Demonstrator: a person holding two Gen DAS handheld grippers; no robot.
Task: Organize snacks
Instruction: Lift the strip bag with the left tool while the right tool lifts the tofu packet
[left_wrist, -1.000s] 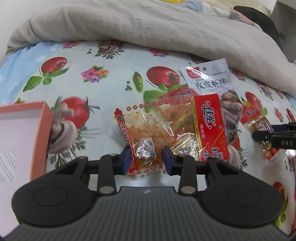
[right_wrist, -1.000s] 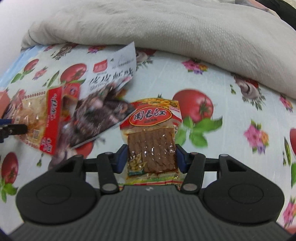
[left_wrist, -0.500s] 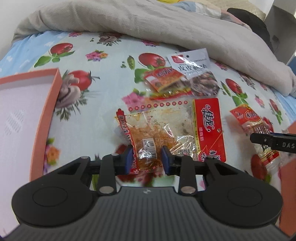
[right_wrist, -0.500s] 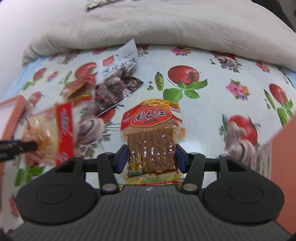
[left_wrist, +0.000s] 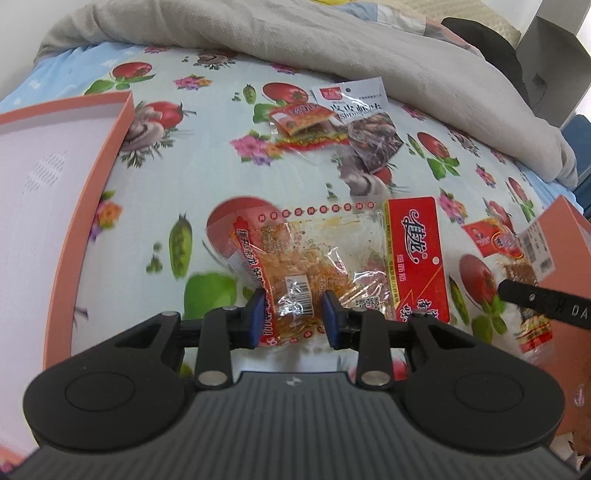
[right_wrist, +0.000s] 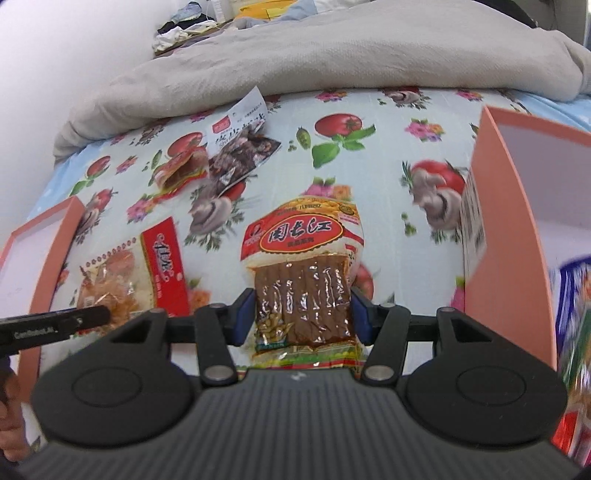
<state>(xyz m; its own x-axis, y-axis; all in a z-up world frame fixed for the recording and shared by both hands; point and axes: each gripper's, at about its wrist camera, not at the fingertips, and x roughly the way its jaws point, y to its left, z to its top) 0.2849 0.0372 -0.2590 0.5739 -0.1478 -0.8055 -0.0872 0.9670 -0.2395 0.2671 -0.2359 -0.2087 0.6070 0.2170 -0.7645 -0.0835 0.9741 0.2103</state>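
Left gripper (left_wrist: 294, 319): clamped on a clear noodle packet (left_wrist: 332, 266) with a red label, carried above the sheet. Right gripper (right_wrist: 302, 318): clamped on a brown tofu packet (right_wrist: 306, 280), also lifted. Orange boxes, one at left (left_wrist: 92, 206), one at right (right_wrist: 506, 229), flank them. Farther, on the tomato-print sheet (left_wrist: 207, 122): small red packet (left_wrist: 303, 120), dark white-topped packet (left_wrist: 364, 123). Beyond: grey blanket (right_wrist: 332, 55).

My right hand-held gripper (right_wrist: 301, 314) pinches a brown tofu-strip packet (right_wrist: 303, 284) above the tomato-print bedsheet (right_wrist: 384, 173). An orange box (right_wrist: 506, 236) stands at right, another orange tray (right_wrist: 48, 266) at left, beside the left hand-held gripper's (right_wrist: 92, 317) red-and-clear snack packet (right_wrist: 136, 273).
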